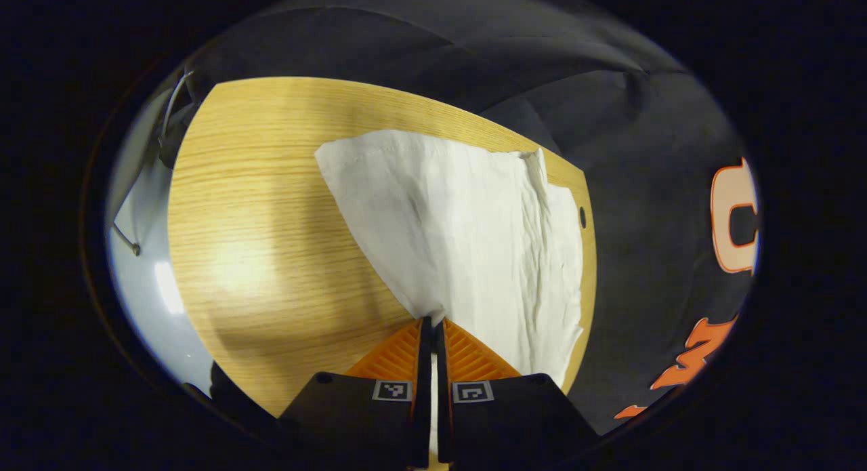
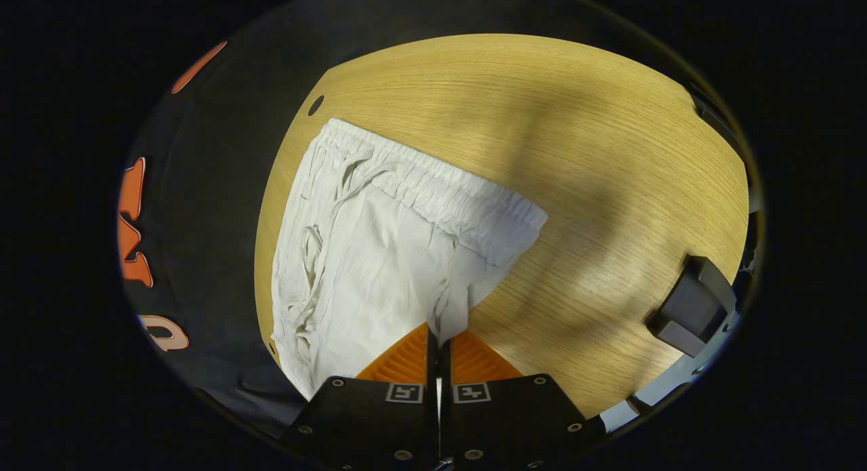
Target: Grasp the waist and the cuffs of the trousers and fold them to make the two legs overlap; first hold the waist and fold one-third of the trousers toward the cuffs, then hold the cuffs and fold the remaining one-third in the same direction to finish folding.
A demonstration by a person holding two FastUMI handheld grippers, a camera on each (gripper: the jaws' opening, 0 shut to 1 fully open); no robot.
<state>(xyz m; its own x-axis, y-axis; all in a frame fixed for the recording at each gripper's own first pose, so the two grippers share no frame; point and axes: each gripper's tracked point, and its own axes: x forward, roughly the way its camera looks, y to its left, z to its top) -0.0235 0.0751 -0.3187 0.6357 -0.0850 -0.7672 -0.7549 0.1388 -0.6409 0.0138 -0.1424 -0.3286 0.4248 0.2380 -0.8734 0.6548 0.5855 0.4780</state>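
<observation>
While both hand-held grippers pinch them, trousers [image 2: 379, 254] lie flat.

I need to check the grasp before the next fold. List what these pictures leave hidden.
- Left gripper view: the trousers edge held by the left hand-held gripper is hidden between its closed fingers.
- Right gripper view: the same under the right hand-held gripper; the dark block on the table is cut off by the image edge.
</observation>
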